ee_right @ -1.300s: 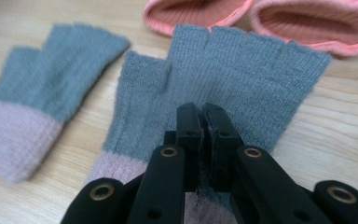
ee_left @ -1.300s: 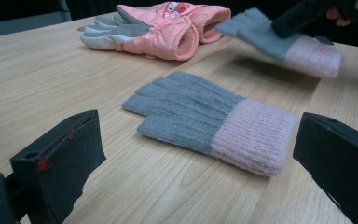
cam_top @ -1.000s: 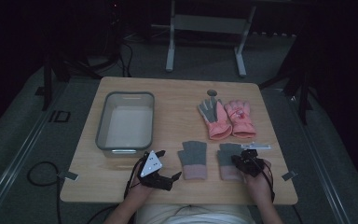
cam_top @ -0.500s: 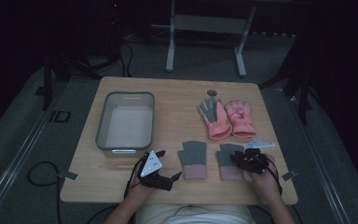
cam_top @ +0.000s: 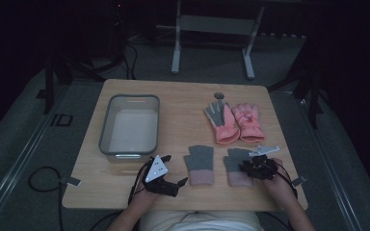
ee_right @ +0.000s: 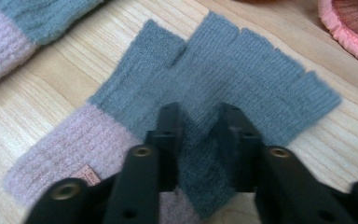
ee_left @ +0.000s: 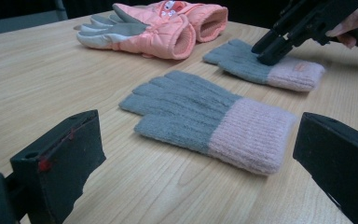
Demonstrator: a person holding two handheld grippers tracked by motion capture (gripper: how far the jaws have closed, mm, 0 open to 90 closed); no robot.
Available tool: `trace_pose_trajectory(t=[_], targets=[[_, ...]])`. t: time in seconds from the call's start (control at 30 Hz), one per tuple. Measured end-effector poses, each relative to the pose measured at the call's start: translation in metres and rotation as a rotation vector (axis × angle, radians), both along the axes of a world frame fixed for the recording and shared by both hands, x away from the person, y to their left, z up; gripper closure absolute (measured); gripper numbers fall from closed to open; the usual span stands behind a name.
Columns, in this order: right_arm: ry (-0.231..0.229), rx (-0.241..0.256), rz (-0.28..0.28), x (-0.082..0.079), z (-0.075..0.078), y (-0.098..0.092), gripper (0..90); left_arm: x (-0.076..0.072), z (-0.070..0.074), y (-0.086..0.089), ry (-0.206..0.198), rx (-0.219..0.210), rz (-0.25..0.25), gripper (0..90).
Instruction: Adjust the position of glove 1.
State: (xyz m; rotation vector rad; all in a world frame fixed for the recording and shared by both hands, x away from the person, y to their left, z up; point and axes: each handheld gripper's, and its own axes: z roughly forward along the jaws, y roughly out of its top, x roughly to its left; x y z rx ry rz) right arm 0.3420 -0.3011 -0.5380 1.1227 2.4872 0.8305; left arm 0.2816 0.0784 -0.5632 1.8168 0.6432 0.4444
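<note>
Working from the counter [cam_top: 183,96] down: the grey bin [cam_top: 130,124] ahead of my left tongs [cam_top: 172,184] looks empty, and those tongs gape wide, holding nothing, with one grey-and-pink glove [ee_left: 212,117] lying flat just ahead of them. My right tongs [ee_right: 200,140] are pinched narrow on a fold of the other knit glove [ee_right: 223,88]. I judge a straight lift best, so the fabric doesn't slip.
</note>
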Motion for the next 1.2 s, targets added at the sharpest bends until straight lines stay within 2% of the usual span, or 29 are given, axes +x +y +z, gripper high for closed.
trace_pose_trajectory(t=[0.1, 0.27, 0.3, 0.33, 0.4, 0.47, 0.57, 0.67, 0.7, 0.77, 0.8, 0.9, 1.03, 1.2], targets=[[-0.010, -0.001, -0.022, -0.002, -0.001, 0.002, 79.2, 0.000, 0.000, 0.000, 0.000, -0.003, -0.001, 1.1], [-0.006, -0.011, -0.085, -0.001, 0.001, 0.007, 84.7, 0.000, 0.000, 0.000, 0.005, -0.005, -0.001, 1.1], [-0.020, -0.029, -0.107, -0.001, 0.006, 0.009, 85.1, 0.000, 0.000, 0.000, 0.004, -0.006, -0.001, 1.1], [-0.034, -0.024, -0.115, -0.001, 0.010, 0.010, 85.2, 0.000, 0.000, 0.000, 0.003, -0.007, 0.000, 1.1], [-0.051, 0.045, -0.123, -0.002, 0.027, 0.013, 85.4, 0.000, 0.000, 0.000, 0.004, -0.007, 0.001, 1.1], [-0.089, 0.061, -0.109, -0.003, 0.042, 0.021, 85.4, 0.001, 0.000, 0.000, 0.007, -0.006, -0.001, 1.1], [-0.116, 0.080, -0.066, -0.004, 0.058, 0.036, 85.3, 0.001, 0.000, 0.001, 0.008, -0.011, -0.002, 1.1], [-0.095, 0.132, -0.016, -0.001, 0.066, 0.054, 85.3, 0.001, 0.000, 0.000, 0.004, -0.006, -0.005, 1.1], [-0.107, 0.114, -0.004, -0.001, 0.066, 0.061, 85.3, 0.001, 0.000, 0.000, 0.004, -0.007, -0.005, 1.1], [-0.110, 0.111, 0.004, 0.000, 0.066, 0.067, 85.3, 0.001, 0.000, 0.000, 0.006, -0.010, -0.005, 1.1], [-0.092, 0.132, 0.030, 0.000, 0.064, 0.080, 85.3, 0.001, 0.000, 0.001, 0.008, -0.013, -0.006, 1.1], [-0.079, 0.117, 0.069, 0.001, 0.059, 0.097, 85.2, 0.001, 0.000, 0.001, 0.008, -0.015, -0.008, 1.1], [-0.057, 0.116, 0.089, 0.002, 0.053, 0.113, 85.2, 0.000, 0.000, 0.001, 0.007, -0.012, -0.009, 1.1], [-0.027, 0.128, 0.102, 0.000, 0.045, 0.123, 85.1, 0.000, 0.000, 0.001, 0.006, -0.011, -0.010, 1.1]])
